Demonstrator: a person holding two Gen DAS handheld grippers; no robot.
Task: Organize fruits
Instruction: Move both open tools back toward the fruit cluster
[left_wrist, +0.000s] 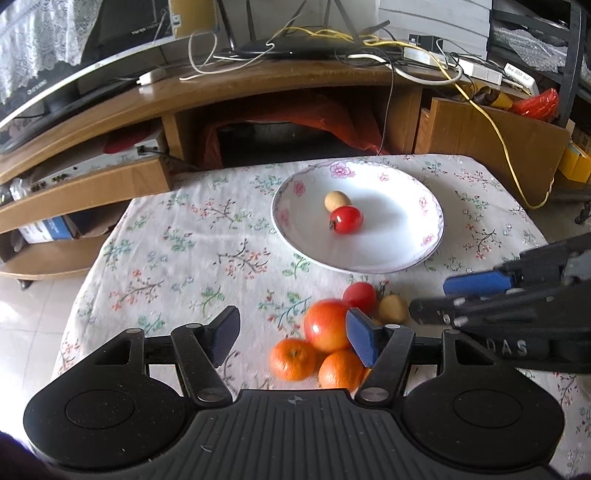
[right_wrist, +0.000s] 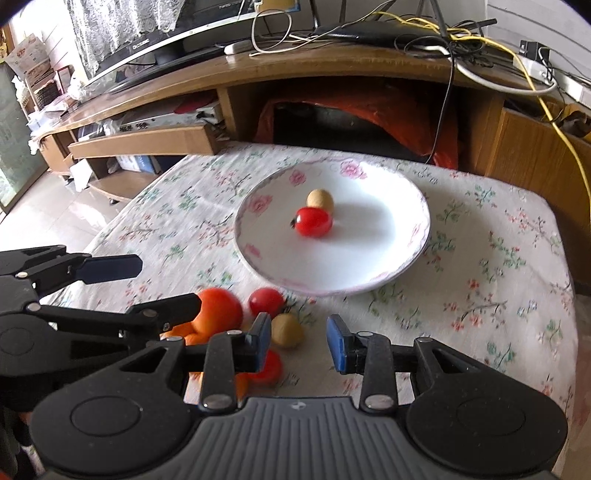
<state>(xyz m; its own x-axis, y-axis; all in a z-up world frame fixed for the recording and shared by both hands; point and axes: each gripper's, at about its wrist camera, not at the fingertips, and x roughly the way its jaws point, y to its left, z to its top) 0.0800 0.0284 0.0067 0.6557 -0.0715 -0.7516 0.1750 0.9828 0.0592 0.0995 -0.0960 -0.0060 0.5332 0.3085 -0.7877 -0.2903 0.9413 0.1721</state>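
Your left gripper (left_wrist: 291, 334) and right gripper (right_wrist: 297, 341) look alike: matte black bodies with a ribbed grey centre panel, a round disc on each side, and slotted black linkage arms pinned by silver screws. Your fingers (left_wrist: 360, 336) wear blue pads. White letters "DAS" mark one body.

The right claw (right_wrist: 298, 341) is open over the worktop (right_wrist: 480, 295). A tan fruit (right_wrist: 287, 329) sits by its left finger. The plate (right_wrist: 388, 266) lies at twelve o'clock.
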